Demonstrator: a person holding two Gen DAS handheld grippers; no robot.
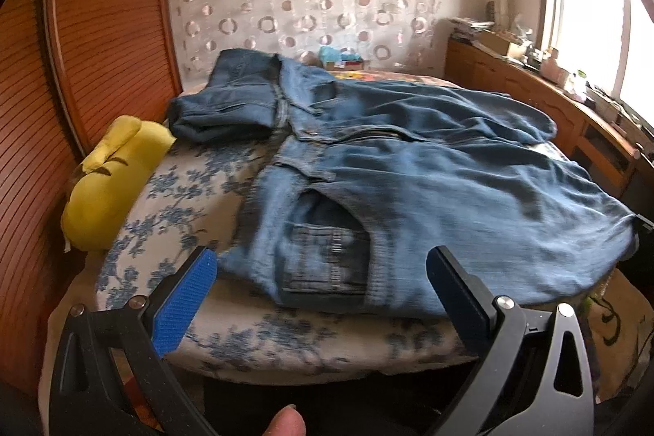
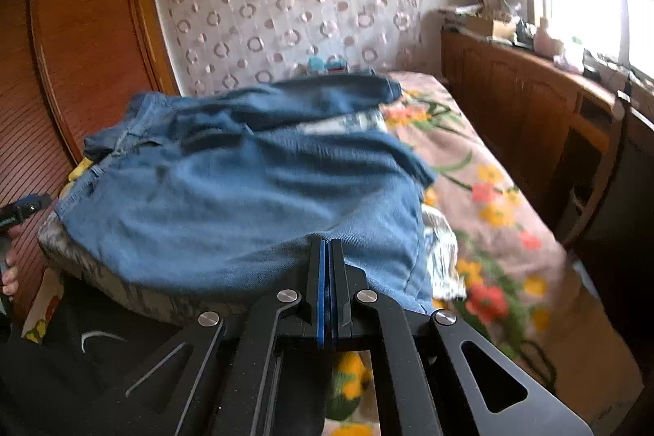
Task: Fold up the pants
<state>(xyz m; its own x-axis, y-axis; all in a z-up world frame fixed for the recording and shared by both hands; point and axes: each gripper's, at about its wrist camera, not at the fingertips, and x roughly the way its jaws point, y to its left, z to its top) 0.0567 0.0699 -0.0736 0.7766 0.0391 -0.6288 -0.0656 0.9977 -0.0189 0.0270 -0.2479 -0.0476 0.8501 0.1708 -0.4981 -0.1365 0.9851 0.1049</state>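
Note:
Blue denim pants lie spread on a bed, waistband to the left, legs to the right. In the left wrist view my left gripper is open and empty, its fingers on either side of the near waist corner with the back pocket. In the right wrist view my right gripper is shut on the near edge of the pants and holds the cloth at the bed's front edge. The right gripper's tip also shows at the pants' right edge in the left wrist view.
A second folded pair of jeans lies at the far left of the bed. A yellow pillow sits by the wooden wardrobe. The bed has flowered covers. A wooden cabinet with clutter runs along the window on the right.

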